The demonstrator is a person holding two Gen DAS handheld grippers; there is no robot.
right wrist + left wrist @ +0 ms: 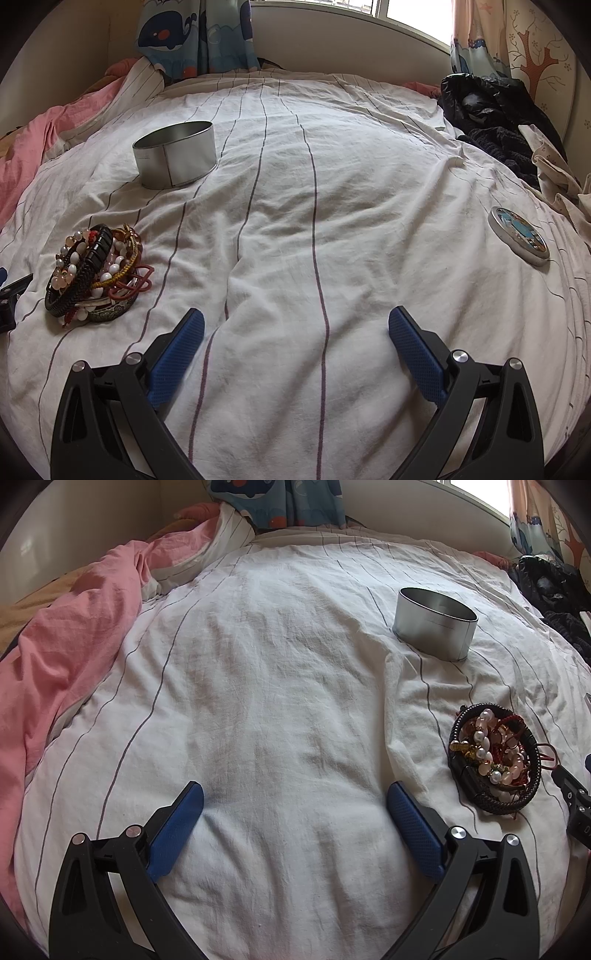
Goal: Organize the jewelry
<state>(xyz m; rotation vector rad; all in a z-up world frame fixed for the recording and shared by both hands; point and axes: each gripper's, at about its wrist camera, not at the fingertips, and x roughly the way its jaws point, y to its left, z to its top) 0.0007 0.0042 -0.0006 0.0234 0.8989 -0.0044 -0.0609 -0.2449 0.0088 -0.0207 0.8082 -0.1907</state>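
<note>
Silver tin [174, 155] upper left, empty-looking | bracelet pile [96, 271] lower left | left gripper [294, 805] and right gripper [296, 328] fingers both spread, holding nothing | tangled strands could snag, dragging extras out

The left gripper [295, 801] hovered low over the bed [288, 686], its two blue-padded fingers [176, 834] spread wide with only sheet between them. The right gripper [296, 325] hung in the same pose, its fingers [416, 360] equally far apart and holding nothing. Each gripper's black frame showed at the edge of the other's view.
</note>
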